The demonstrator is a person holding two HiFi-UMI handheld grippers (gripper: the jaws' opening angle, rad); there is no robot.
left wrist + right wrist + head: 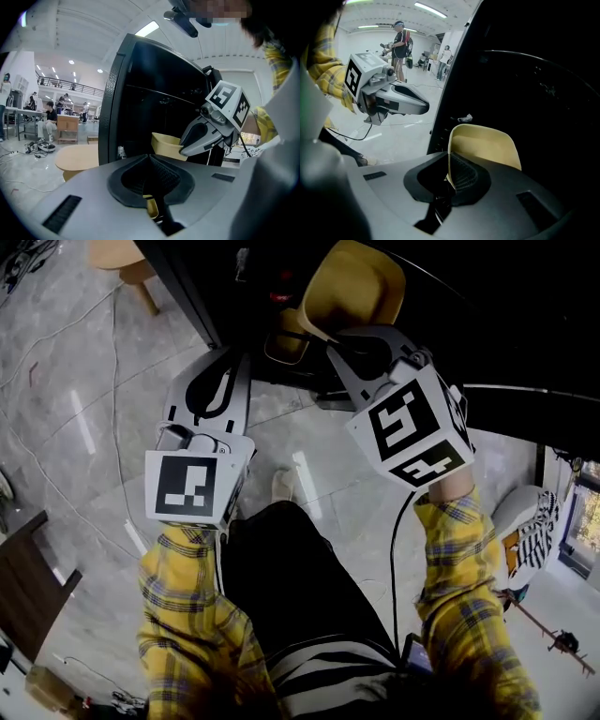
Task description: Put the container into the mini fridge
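My right gripper [330,337] is shut on the rim of a tan container [361,282], held tilted at the dark opening of the black mini fridge [234,277]. In the right gripper view the container [487,147] rises just past the closed jaws [449,161], with the fridge interior [534,93] black behind it. My left gripper [228,360] hangs to the left near the fridge's edge, shut, and I see nothing between its pads. In the left gripper view, the left gripper [150,159] points at the fridge [154,93], the container [166,145] and the right gripper [187,149].
A round wooden stool [122,254] stands left of the fridge on the grey stone floor [84,427]. A dark wooden piece [28,587] sits at the lower left, and cables trail across the floor. People [399,44] stand and sit far back in the hall.
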